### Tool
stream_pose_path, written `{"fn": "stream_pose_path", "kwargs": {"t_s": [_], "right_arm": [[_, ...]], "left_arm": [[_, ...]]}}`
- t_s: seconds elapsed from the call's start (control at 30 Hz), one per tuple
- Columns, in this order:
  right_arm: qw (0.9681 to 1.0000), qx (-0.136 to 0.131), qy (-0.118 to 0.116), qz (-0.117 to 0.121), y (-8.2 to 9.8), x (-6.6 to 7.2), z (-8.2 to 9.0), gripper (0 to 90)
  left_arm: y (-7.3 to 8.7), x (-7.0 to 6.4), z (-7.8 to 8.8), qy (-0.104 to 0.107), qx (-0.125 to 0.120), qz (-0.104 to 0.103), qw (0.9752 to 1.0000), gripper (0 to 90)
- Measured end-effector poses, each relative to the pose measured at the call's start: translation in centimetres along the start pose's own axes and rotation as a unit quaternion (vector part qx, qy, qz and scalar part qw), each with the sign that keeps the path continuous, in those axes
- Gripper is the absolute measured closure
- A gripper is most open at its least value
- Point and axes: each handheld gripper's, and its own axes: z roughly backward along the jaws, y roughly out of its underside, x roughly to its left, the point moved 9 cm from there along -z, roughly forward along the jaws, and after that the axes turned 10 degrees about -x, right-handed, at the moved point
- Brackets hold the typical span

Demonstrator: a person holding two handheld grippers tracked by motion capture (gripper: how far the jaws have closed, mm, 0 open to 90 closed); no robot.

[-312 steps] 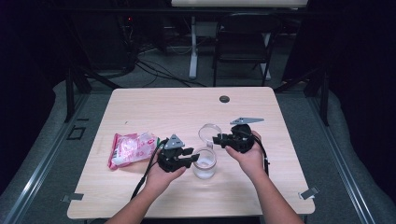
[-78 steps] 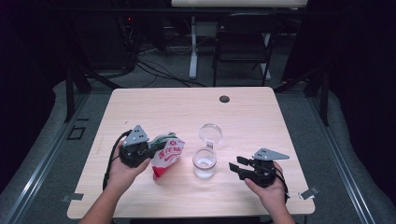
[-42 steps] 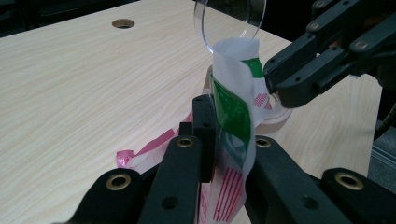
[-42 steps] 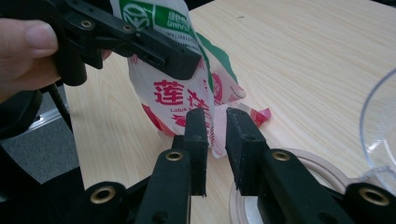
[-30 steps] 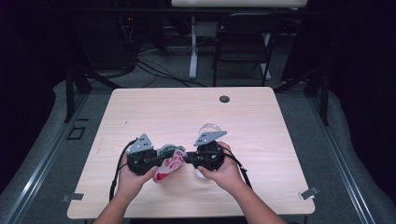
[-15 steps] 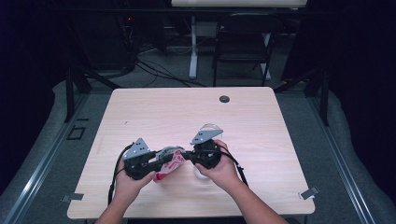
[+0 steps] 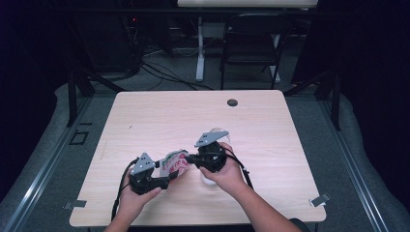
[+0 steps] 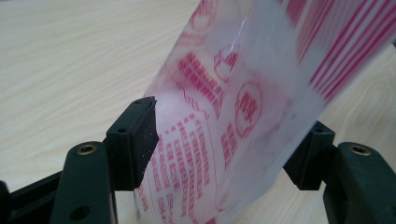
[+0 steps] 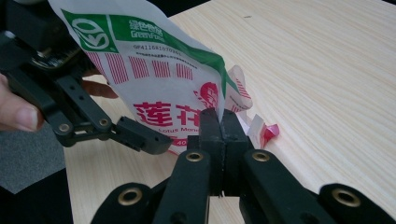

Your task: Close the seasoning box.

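A pink-and-white printed plastic bag (image 7: pixel 175 162) with a green top band is held above the wooden table (image 7: pixel 169 116) near its front edge. My left gripper (image 7: pixel 167 175) is shut on the bag's lower part; in the left gripper view its pads (image 8: pixel 140 135) press the bag (image 8: pixel 233 107) from both sides. My right gripper (image 7: pixel 191 158) reaches in from the right. In the right gripper view its jaws (image 9: pixel 219 126) are shut on the bag's side edge (image 9: pixel 154 84). A torn pink strip (image 9: pixel 266 130) hangs beside them.
A clear glass vessel (image 7: pixel 221 132) stands just behind the right gripper's grey plate. Another glass piece (image 7: pixel 208 180) peeks out under the right hand. A black round grommet (image 7: pixel 232 102) sits at the table's far edge. A chair (image 7: pixel 251 43) stands beyond the table.
The right gripper came in from the table's right side and closed on the bag held by the left gripper. In the last second both hands barely shifted.
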Motion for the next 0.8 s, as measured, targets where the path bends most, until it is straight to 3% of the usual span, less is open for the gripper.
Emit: {"fn": "stream_pose_path", "kwargs": {"t_s": [0.07, 0.23, 0.3, 0.4, 0.8], "right_arm": [[1.0, -0.001, -0.001, -0.002, 0.0, 0.0, -0.1, 90.0], [1.0, -0.002, -0.003, -0.002, -0.1, 0.0, -0.1, 90.0], [1.0, -0.005, -0.004, -0.003, -0.1, 0.0, -0.1, 90.0], [1.0, -0.004, -0.003, -0.001, -0.1, 0.0, -0.1, 90.0], [1.0, -0.003, -0.003, -0.002, -0.1, 0.1, 0.0, 90.0]], "left_arm": [[0.3, 0.1, -0.1, 0.004, -0.004, 0.014, 0.9999, 35.2], [1.5, 1.0, -0.4, -0.019, 0.014, 0.011, 0.9997, 35.2], [1.9, 1.1, -0.6, -0.018, 0.015, 0.019, 0.9995, 35.2], [2.3, 1.3, -0.7, -0.025, 0.022, 0.012, 0.9994, 34.3], [3.4, 1.9, -2.1, -0.029, 0.04, 0.02, 0.9986, 29.1]]}}
